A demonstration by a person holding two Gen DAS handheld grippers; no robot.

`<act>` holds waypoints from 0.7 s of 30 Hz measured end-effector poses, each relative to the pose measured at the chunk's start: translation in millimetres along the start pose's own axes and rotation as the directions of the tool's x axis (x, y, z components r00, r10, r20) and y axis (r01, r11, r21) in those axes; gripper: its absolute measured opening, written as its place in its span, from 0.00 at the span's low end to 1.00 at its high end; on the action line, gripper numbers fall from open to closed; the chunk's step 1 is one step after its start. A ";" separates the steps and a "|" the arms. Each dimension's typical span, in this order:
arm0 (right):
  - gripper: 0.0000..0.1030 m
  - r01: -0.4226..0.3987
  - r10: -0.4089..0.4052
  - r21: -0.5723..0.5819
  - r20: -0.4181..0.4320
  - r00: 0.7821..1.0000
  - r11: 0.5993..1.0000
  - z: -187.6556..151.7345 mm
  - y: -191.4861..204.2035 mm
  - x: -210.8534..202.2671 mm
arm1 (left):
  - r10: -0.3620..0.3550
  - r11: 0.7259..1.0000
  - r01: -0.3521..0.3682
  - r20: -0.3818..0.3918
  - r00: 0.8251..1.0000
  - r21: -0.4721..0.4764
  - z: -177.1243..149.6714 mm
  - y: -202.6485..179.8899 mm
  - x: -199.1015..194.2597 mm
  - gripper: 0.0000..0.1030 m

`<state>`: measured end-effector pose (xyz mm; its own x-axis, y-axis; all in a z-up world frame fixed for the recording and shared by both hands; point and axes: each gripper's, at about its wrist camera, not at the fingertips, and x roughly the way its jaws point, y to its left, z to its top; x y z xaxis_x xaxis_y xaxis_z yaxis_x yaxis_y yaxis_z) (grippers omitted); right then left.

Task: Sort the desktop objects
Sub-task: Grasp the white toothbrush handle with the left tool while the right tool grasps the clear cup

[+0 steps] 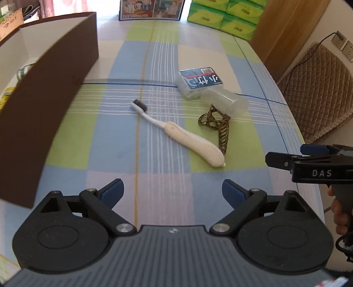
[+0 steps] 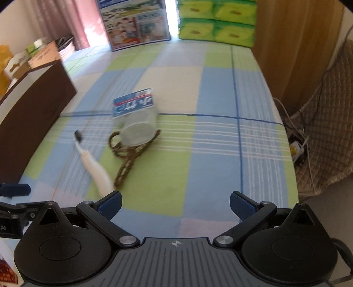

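Note:
On the checked tablecloth lie a cream toothbrush point(image 1: 176, 132) with dark bristles, a patterned brown hair band point(image 1: 217, 124), a clear plastic tube point(image 1: 225, 101) and a blue-labelled clear box point(image 1: 199, 82). My left gripper point(image 1: 173, 193) hovers open just short of the toothbrush handle, nothing between its blue pads. My right gripper point(image 2: 175, 205) is also open and empty, with the toothbrush point(image 2: 97, 170), hair band point(image 2: 128, 154), tube point(image 2: 138, 131) and box point(image 2: 133, 103) ahead to its left. The right gripper's fingers point(image 1: 286, 160) show at the right edge of the left wrist view.
A brown storage box point(image 1: 50, 99) with white inside stands at the left, some items in it. Green tissue packs point(image 1: 222, 13) and a picture box point(image 1: 152, 10) line the far edge. A quilted chair point(image 1: 317, 88) stands beyond the table's right edge.

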<state>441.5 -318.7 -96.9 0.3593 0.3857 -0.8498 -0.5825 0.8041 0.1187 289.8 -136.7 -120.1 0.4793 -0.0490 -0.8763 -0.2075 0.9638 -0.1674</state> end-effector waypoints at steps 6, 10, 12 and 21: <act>0.98 0.007 -0.007 0.051 0.000 1.000 0.999 14.7 -13.8 12.5 | 0.003 1.000 -0.003 -0.005 1.000 0.000 19.2 -14.5 28.0 0.91; 0.98 0.002 -0.002 0.083 -0.002 1.000 0.997 24.4 -21.7 19.5 | 0.013 1.000 -0.013 -0.006 1.000 0.016 30.7 -23.3 45.0 0.91; 0.98 0.002 -0.002 0.096 0.000 1.000 0.995 28.4 -25.2 21.6 | 0.015 1.000 -0.015 0.001 1.000 0.027 35.9 -27.0 53.2 0.91; 0.98 -0.040 0.035 0.124 0.048 0.998 0.992 45.1 -27.8 25.1 | 0.074 0.997 -0.073 -0.019 0.997 0.029 51.8 -18.3 84.5 0.88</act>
<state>499.7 -311.0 -98.4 0.3734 0.4345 -0.8196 -0.5019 0.8377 0.2155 378.3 -144.8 -167.7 0.4465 0.0173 -0.8946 -0.2169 0.9721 -0.0894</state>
